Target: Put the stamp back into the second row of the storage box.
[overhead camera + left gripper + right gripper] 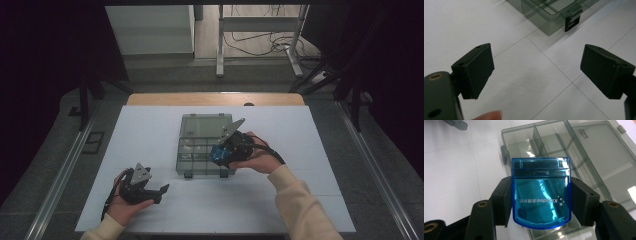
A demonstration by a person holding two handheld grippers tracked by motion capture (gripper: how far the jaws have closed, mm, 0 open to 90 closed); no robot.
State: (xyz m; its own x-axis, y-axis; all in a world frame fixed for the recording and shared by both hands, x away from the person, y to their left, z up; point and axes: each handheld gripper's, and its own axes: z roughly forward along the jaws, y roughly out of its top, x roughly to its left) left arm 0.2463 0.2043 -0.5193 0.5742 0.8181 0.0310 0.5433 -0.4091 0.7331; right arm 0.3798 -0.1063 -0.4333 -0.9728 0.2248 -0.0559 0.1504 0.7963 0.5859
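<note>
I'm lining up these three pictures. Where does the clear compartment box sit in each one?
High view: compartment box at table centre, lid open, under the right gripper.
Left gripper view: its corner at top.
Right gripper view: behind the held blue case.
Shared landmark: the box's black latch.

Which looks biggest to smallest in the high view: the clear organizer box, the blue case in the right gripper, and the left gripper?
1. clear organizer box, plainly the largest.
2. left gripper, though it lies nearer the camera, which may flatter it.
3. blue case, partly hidden by the right gripper, so its full size is unsure.
</note>
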